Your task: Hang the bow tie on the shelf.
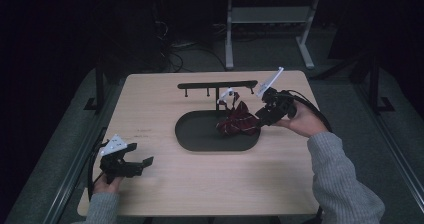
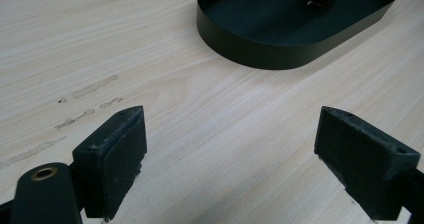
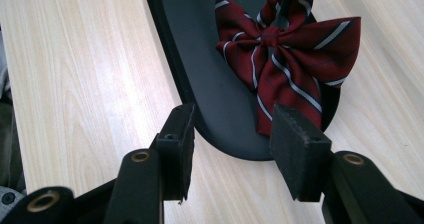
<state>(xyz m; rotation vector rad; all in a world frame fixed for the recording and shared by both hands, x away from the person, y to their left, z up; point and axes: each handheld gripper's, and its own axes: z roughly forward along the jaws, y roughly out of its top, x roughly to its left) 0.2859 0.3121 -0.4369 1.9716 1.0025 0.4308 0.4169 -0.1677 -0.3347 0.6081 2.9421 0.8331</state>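
Right now my right gripper [image 3: 232,149] is parted, jaws straddling the near rim of the black tray [image 3: 200,84]; the striped red bow [image 3: 287,54] lies just beyond them inside it. My left gripper [image 2: 230,154] is spread wide over bare table [image 2: 150,44], the tray well ahead.
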